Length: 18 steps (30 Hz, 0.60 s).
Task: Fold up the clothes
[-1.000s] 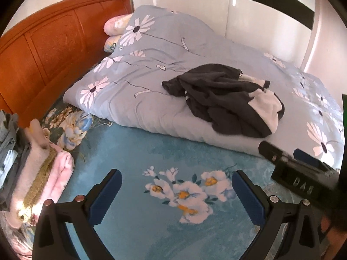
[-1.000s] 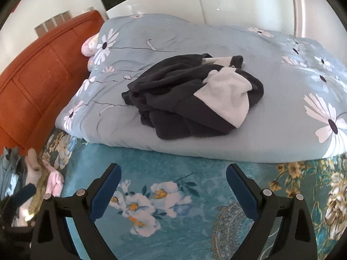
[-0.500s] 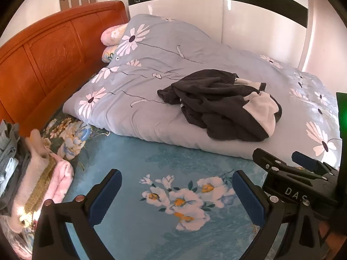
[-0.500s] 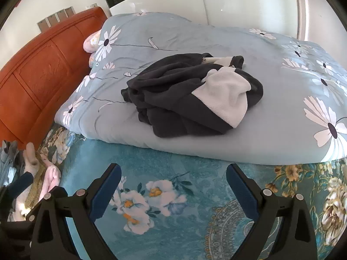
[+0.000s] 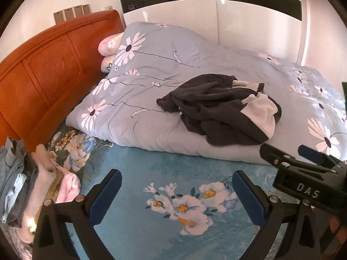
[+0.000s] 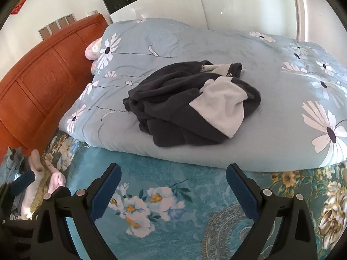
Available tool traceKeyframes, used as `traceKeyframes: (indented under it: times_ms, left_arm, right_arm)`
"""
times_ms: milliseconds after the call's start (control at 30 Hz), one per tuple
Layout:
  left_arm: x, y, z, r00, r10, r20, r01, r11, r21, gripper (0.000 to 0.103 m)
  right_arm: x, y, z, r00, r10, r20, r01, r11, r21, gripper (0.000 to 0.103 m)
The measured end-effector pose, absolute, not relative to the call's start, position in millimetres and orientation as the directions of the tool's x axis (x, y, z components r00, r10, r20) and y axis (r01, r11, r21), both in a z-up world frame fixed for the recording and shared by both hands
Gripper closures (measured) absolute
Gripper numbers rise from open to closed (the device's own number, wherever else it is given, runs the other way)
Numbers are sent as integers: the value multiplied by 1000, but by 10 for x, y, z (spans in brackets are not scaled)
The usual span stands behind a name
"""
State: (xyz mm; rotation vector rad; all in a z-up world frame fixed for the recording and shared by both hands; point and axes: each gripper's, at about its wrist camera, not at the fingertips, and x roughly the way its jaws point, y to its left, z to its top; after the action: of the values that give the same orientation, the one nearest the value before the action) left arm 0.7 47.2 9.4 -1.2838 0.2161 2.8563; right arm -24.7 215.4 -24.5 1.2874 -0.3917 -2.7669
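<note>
A crumpled dark grey garment with a white patch (image 5: pixel 219 108) lies on the folded blue-grey daisy quilt (image 5: pixel 151 73); it also shows in the right wrist view (image 6: pixel 186 106). My left gripper (image 5: pixel 176 186) is open and empty, low over the teal flowered bedsheet (image 5: pixel 151 169), short of the garment. My right gripper (image 6: pixel 173 183) is open and empty, also over the sheet in front of the quilt. The right gripper's body shows at the right of the left wrist view (image 5: pixel 303 173).
A stack of folded clothes in pink, cream and grey (image 5: pixel 28 190) sits at the left, also in the right wrist view (image 6: pixel 36 184). An orange wooden headboard (image 5: pixel 43 69) stands behind it, with pillows (image 5: pixel 109 43). White wardrobe doors (image 5: pixel 238 17) stand beyond the bed.
Both grippers have tilted up and drawn slightly nearer the quilt; the garment sits lower and larger in view. The right gripper's body has risen in the left wrist view. Both stay open.
</note>
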Motion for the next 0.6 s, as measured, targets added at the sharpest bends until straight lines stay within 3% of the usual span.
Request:
traceKeyframes:
  times_ms: [600]
  left_arm:
    - [-125, 664, 66, -657, -103, -747, -34, -986, 166, 0]
  right_arm:
    - [-334, 2178, -173, -673, -175, -719, 13, -974, 226, 5]
